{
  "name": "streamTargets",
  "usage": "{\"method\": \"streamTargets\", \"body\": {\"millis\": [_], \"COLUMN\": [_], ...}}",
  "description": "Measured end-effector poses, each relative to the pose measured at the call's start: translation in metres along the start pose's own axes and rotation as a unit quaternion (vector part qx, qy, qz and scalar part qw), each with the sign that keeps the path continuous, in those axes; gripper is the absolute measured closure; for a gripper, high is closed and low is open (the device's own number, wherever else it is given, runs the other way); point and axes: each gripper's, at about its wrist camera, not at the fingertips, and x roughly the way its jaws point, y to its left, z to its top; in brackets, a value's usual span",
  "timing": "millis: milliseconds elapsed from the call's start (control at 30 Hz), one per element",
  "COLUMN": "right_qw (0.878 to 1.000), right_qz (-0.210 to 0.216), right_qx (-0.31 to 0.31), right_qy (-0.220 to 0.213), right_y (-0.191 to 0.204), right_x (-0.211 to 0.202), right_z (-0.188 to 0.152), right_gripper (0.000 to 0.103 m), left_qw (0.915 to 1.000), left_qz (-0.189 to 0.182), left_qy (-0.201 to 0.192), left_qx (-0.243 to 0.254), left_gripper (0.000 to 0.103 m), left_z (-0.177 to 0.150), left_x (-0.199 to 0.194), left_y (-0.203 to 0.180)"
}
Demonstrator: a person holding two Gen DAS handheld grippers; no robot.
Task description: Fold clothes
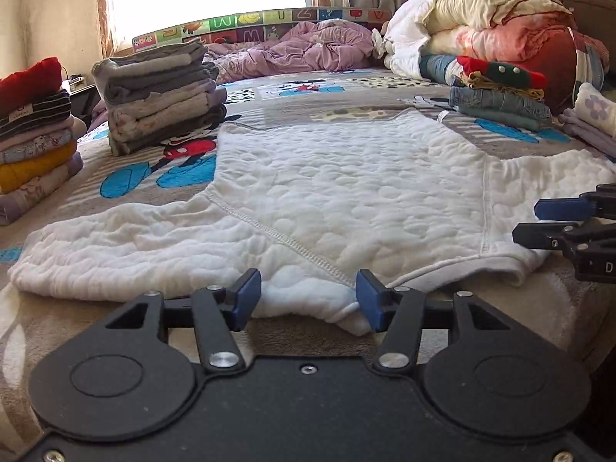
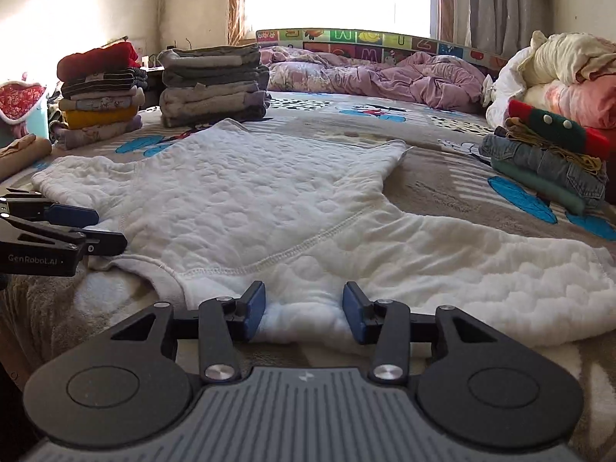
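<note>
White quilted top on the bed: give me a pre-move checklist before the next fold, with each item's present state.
1. White quilted top spread flat: ok, both sleeves out sideways.
2. Left gripper free of cloth: ok, jaws open, near edge between them, not pinched.
3. Right gripper free of cloth: ok, open likewise.
4. Grey folded stack clear of the top: cannot tell, the far corner lies very near it.
5. Denim pile clear of the sleeve: ok, apart.
6. Bedspread beyond the top free: ok.
</note>
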Motion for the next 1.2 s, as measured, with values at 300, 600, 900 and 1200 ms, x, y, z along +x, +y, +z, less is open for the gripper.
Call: {"method": "streamTargets", "body": {"millis": [300,600,900,1200], "right_qw": [0.999,0.999,1.0,0.999], "right_qz": [0.0,0.017,0.007,0.017], "right_qx": [-0.022,-0.016,0.002,0.039], "right_qy": [-0.036,-0.022,-0.016,0.017], "right_y": [0.022,0.028,0.022,0.01], "right_x": [-0.029,-0.028,-0.024,-0.01], "right_z": [-0.004,-0.007,-0.006,-0.012], "right_gripper": [0.043,0.036,0.035,0.027], "left_qw": [0.9968,0.9909,0.9482,0.9202], "left_qz": [0.047,0.054,0.125,0.194], "left_qy": [-0.058,-0.049,-0.059,-0.019], "left_qx": [-0.03,-0.113,-0.286,-0.34], "left_gripper": [0.045,0.047,0.049,0.086], "left_z": [0.009,0.01,0.007,-0.007], "left_x": [-0.023,-0.017,-0.027,-0.004], "left_y": [0.016,0.051,0.122,0.178]}}
